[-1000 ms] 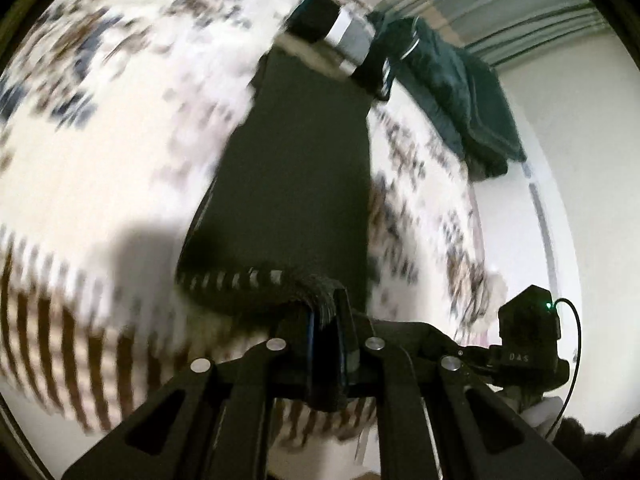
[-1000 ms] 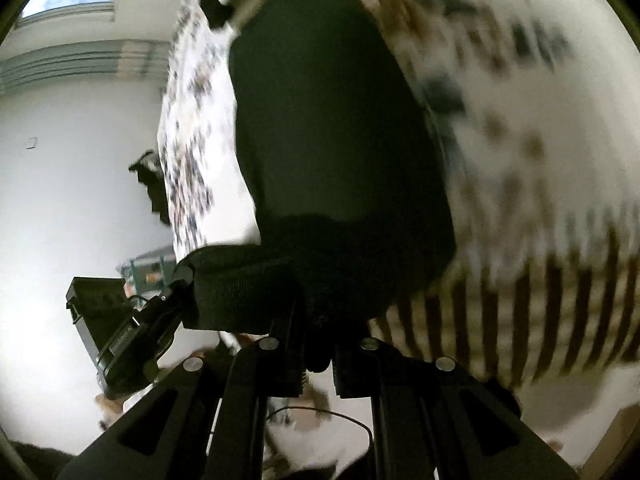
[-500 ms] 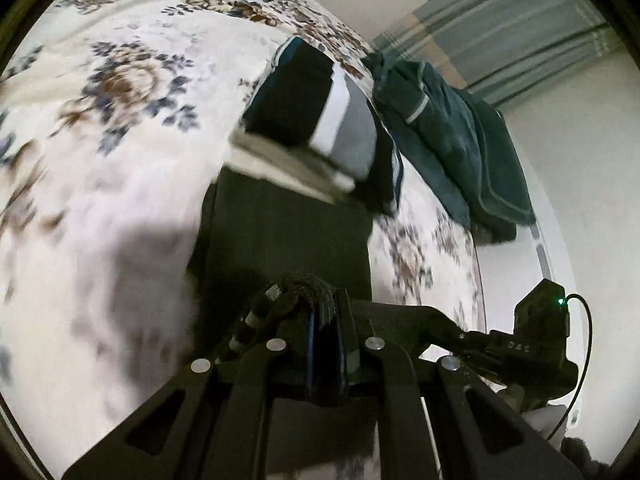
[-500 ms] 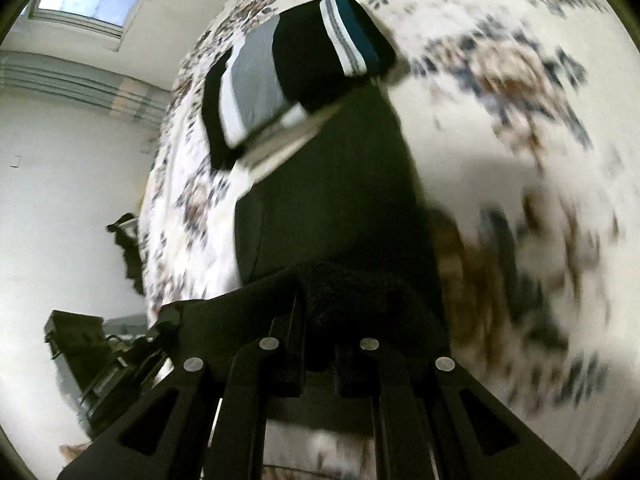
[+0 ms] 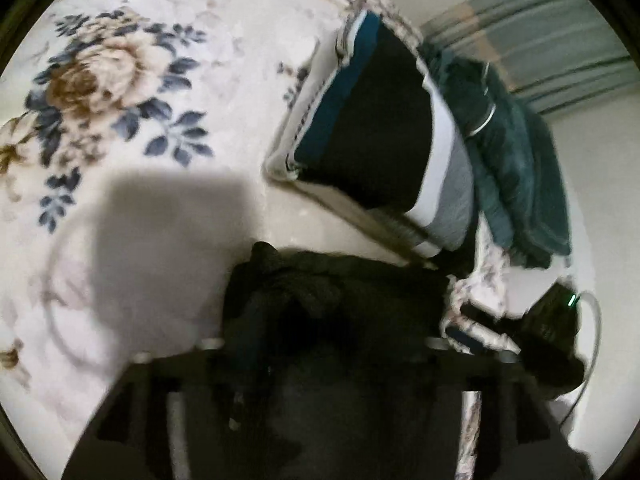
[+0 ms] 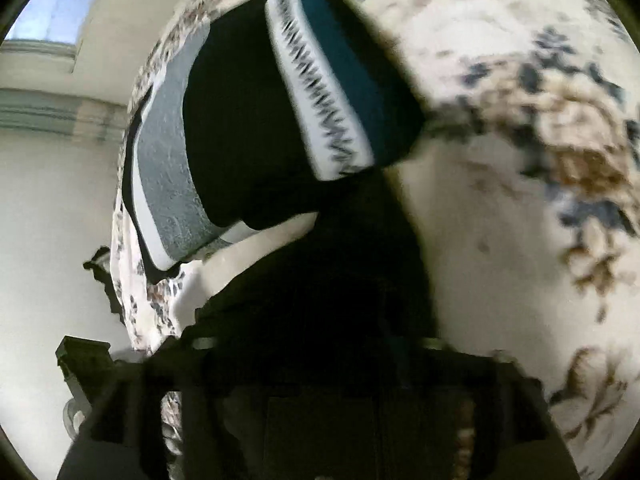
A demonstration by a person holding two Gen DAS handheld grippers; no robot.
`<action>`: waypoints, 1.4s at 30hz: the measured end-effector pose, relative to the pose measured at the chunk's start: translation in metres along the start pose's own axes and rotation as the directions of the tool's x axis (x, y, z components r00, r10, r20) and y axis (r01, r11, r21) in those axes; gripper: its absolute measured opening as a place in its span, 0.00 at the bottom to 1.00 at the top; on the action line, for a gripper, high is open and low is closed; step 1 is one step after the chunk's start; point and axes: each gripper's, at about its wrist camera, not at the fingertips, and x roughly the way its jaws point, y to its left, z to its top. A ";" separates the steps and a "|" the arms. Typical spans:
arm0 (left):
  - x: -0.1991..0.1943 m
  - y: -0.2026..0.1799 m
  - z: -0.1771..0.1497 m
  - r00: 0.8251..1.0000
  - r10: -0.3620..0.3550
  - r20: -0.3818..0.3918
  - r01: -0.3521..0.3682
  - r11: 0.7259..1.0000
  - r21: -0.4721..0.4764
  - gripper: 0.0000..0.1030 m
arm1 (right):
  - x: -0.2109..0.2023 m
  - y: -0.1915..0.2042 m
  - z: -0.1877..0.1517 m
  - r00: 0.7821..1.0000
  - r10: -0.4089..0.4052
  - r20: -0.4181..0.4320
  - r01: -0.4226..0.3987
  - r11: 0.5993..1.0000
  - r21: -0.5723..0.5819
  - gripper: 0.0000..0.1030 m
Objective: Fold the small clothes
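- Both jaws opening: left gripper [image 5: 320, 344] and right gripper [image 6: 316, 344] spread wide, black garment [image 5: 340, 292] bunched between the fingers, not pinched.
- Both point steeply down at the bed.
- Floral bedspread [image 5: 160, 80], white walls behind.
- Black garment lies just in front of 1 folded striped stack [image 5: 380, 128]; 1 dark green heap [image 5: 508, 152] beyond the stack.

Floral bedspread [image 5: 168, 92] (curtain [image 5: 560, 52] behind)
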 end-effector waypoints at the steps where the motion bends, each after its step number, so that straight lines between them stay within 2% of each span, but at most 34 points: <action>1: -0.008 0.002 0.000 1.000 0.005 0.018 -0.005 1.000 -0.008 0.68 | -0.007 -0.006 -0.006 1.000 -0.009 0.005 0.009 1.000 -0.009 0.62; 6: -0.054 0.020 -0.039 0.998 -0.026 0.066 0.031 0.996 -0.086 0.69 | -0.035 -0.051 -0.049 0.998 -0.042 -0.051 0.042 0.999 -0.007 0.64; 9: -0.076 0.028 -0.083 0.997 0.012 0.074 -0.003 0.993 -0.119 0.69 | -0.043 -0.081 -0.069 0.993 -0.023 -0.112 0.026 0.999 0.027 0.78; 11: -0.087 0.035 -0.122 0.997 0.038 0.073 -0.025 0.985 -0.171 0.69 | -0.043 -0.095 -0.076 0.989 0.001 -0.146 0.003 1.000 0.031 0.81; 13: -0.094 0.044 -0.163 0.997 0.044 0.064 -0.026 0.966 -0.256 0.72 | -0.039 -0.103 -0.075 0.984 0.028 -0.176 -0.024 0.999 0.024 0.82; 15: -0.094 0.048 -0.198 0.998 0.032 0.058 -0.012 0.948 -0.317 0.88 | -0.026 -0.110 -0.065 0.974 0.060 -0.218 -0.058 0.998 0.015 0.82; 17: -0.087 0.048 -0.236 0.998 0.015 0.069 0.013 0.923 -0.385 0.92 | -0.010 -0.110 -0.047 0.965 0.084 -0.250 -0.084 0.996 0.008 0.82; 20: -0.060 0.047 -0.266 0.995 -0.023 0.092 0.064 0.877 -0.475 0.92 | 0.016 -0.096 -0.012 0.955 0.113 -0.275 -0.124 0.992 -0.025 0.85; 22: -0.038 0.043 -0.270 0.992 -0.038 0.124 0.095 0.866 -0.491 0.92 | 0.041 -0.088 0.011 0.943 0.146 -0.299 -0.164 0.986 -0.037 0.93; 24: -0.019 0.038 -0.263 0.986 -0.035 0.165 0.112 0.868 -0.484 0.92 | 0.061 -0.079 0.026 0.932 0.163 -0.323 -0.191 0.980 -0.056 0.99; 26: -0.006 0.037 -0.252 0.980 0.010 0.198 0.093 0.860 -0.502 0.92 | 0.080 -0.064 0.039 0.922 0.169 -0.350 -0.212 0.973 -0.089 1.00; 30: -0.005 0.034 -0.238 0.958 0.074 0.277 0.099 0.820 -0.564 0.93 | 0.090 -0.044 0.046 0.912 0.195 -0.360 -0.256 0.958 -0.132 1.00; 32: -0.010 0.028 -0.232 0.942 0.073 0.327 0.126 0.828 -0.546 0.89 | 0.092 -0.040 0.046 0.906 0.227 -0.358 -0.291 0.947 -0.138 0.99; 33: -0.013 0.028 -0.230 0.940 0.078 0.332 0.122 0.832 -0.541 0.77 | 0.095 -0.037 0.044 0.897 0.254 -0.360 -0.320 0.938 -0.135 0.93; 34: -0.014 0.029 -0.226 0.939 0.087 0.332 0.115 0.833 -0.541 0.67 | 0.098 -0.034 0.043 0.893 0.265 -0.363 -0.332 0.934 -0.134 0.78; 35: -0.015 0.032 -0.222 0.939 0.089 0.331 0.115 0.828 -0.548 0.39 | 0.100 -0.034 0.040 0.894 0.260 -0.365 -0.327 0.935 -0.134 0.65; 36: -0.015 0.037 -0.223 0.939 0.071 0.337 0.135 0.824 -0.551 0.29 | 0.104 -0.035 0.039 0.904 0.234 -0.357 -0.298 0.945 -0.136 0.43; 37: -0.016 0.040 -0.219 0.939 0.056 0.340 0.151 0.820 -0.552 0.27 | 0.106 -0.039 0.036 0.909 0.226 -0.349 -0.283 0.952 -0.121 0.32; 39: -0.021 0.039 -0.212 0.940 0.043 0.338 0.154 0.833 -0.532 0.23 | 0.103 -0.046 0.030 0.909 0.263 -0.324 -0.300 0.951 -0.070 0.20; 42: -0.042 0.026 -0.195 0.950 0.020 0.312 0.127 0.888 -0.442 0.21 | 0.079 -0.058 0.013 0.915 0.313 -0.253 -0.318 0.948 0.020 0.16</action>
